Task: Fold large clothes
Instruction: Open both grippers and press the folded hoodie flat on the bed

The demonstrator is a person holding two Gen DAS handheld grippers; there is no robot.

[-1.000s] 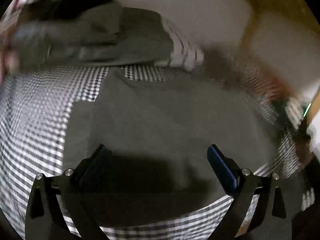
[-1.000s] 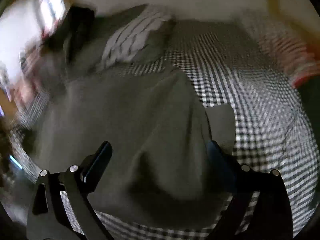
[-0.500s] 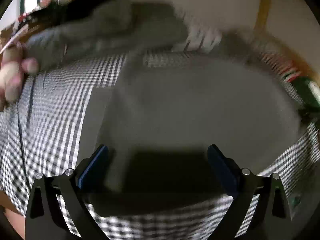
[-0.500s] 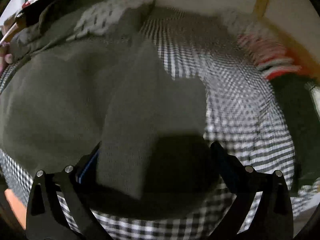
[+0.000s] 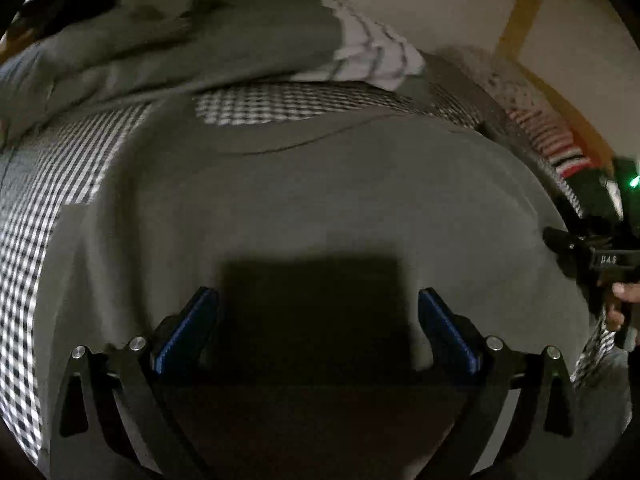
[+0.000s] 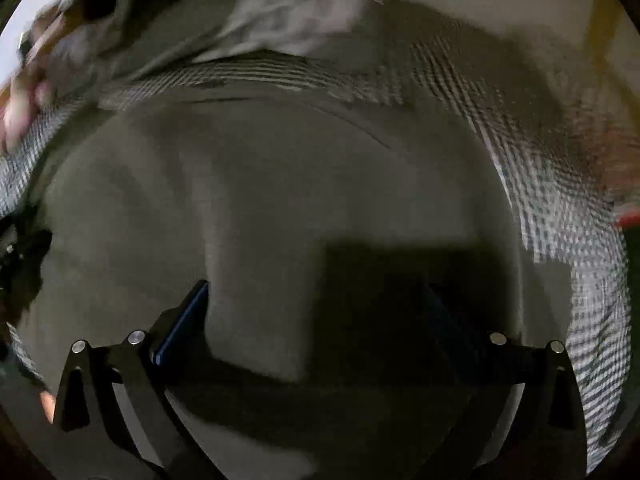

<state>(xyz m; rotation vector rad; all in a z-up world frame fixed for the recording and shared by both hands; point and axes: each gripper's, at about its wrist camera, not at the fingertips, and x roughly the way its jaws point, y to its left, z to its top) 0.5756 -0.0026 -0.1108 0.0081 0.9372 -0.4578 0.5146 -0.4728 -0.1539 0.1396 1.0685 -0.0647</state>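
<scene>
Left wrist view: the left gripper [image 5: 318,324] is held with its jaws spread wide and nothing between them, above a grey garment [image 5: 320,184] spread on a checked bedcover [image 5: 44,216]. Ahead of it, more grey clothing [image 5: 224,40] is piled. The right gripper [image 6: 320,320] is likewise seen wide apart above the same garment [image 6: 280,184].

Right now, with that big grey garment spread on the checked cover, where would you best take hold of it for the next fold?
I would probably pinch the near hem of the grey garment, coming in low from the near side. That edge lies flat and free just in front of the open left gripper, while the far edge runs up toward the piled clothes. The right gripper could take the same hem.
</scene>
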